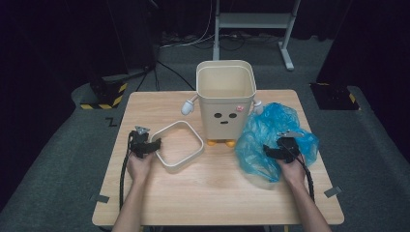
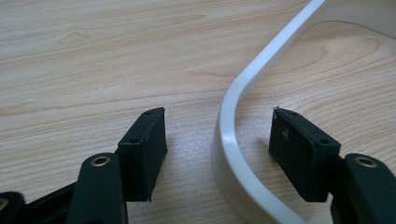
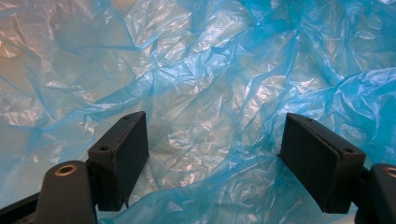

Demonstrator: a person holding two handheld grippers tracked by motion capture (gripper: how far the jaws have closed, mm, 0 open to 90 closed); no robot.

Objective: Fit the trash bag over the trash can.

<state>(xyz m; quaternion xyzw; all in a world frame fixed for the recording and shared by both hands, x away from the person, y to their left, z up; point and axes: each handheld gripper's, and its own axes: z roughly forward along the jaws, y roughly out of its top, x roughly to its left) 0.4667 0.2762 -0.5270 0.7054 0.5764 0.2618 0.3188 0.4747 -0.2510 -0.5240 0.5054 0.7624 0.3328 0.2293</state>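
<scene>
You get even overhead light on the table [image 1: 217, 188], while the room at the frame edges sinks into near black. The high view is soft and slightly grainy. Glare glints off the blue plastic bag [image 3: 210, 93], and short soft shadows sit under the white ring [image 2: 233, 140].

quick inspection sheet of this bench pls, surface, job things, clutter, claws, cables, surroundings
surface: wooden table, bare grain.
job's things: cream bin with a face, upright at the back; cream rim ring flat on the table; blue plastic bag crumpled to the right of the bin.
clutter: nothing seen.
claws: left claw open, jaws either side of the ring's wall, pads clear of it; right claw open over the bag.
cables: one black cable trails from each claw; more on the floor behind.
surroundings: grey floor, white stand frame, hazard-striped blocks.
</scene>
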